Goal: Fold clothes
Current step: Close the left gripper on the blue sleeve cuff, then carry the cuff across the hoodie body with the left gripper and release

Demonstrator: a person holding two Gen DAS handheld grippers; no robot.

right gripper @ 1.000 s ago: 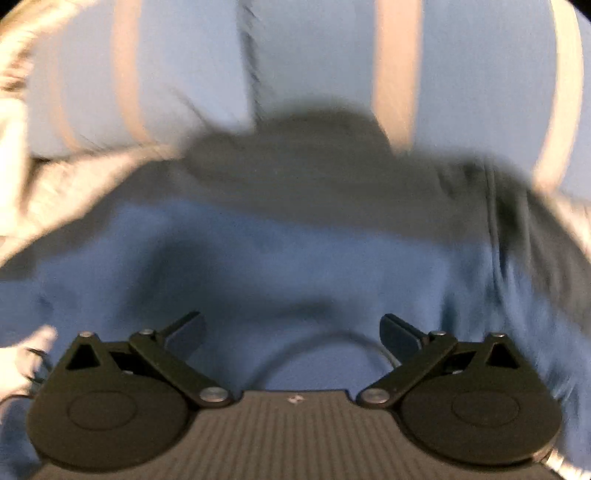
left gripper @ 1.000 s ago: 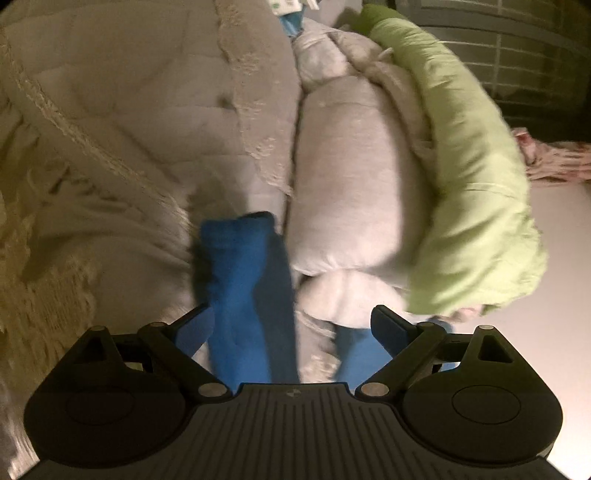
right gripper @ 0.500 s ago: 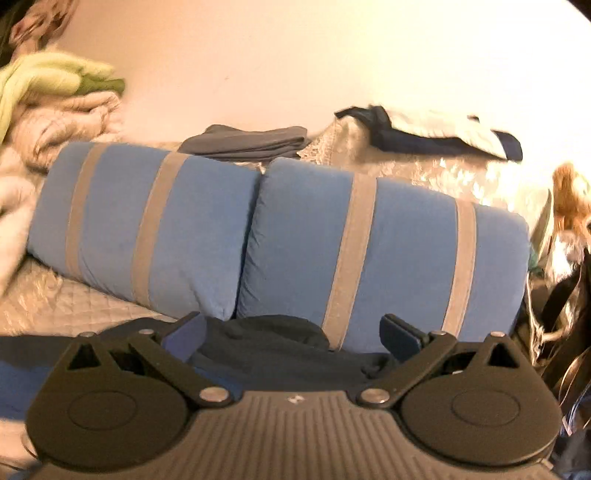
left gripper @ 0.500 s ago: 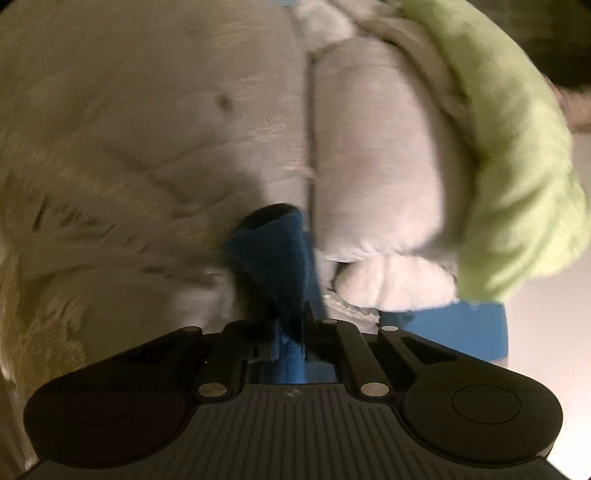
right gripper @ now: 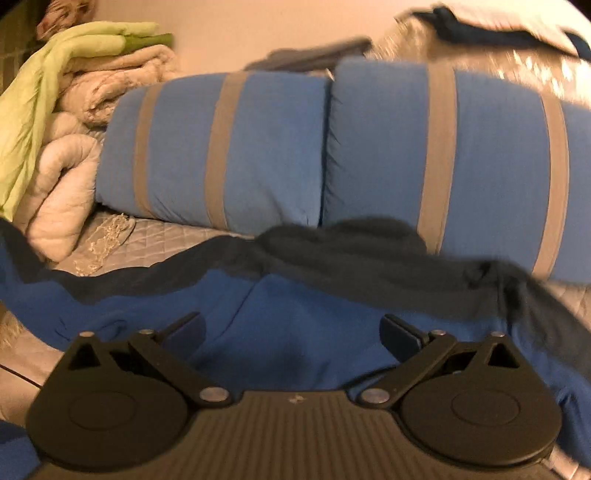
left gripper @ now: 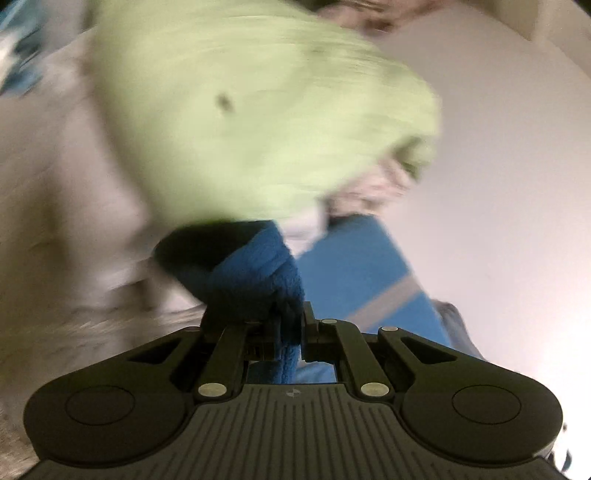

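Observation:
My left gripper is shut on a fold of the blue fleece garment, which bunches up just ahead of the jaws. In the right wrist view the same blue garment lies spread on the bed with its dark grey lining or collar turned up along the far edge. My right gripper is open and empty, held just above the blue cloth.
Two blue pillows with grey stripes lie behind the garment. A pile of cream quilts topped by a light green blanket is at the left. A pale wall is behind. More folded clothes sit beyond the pillows.
My left gripper closed on the blue garment and has lifted and swung with it; the view is blurred. My right gripper rose off the garment and stays open.

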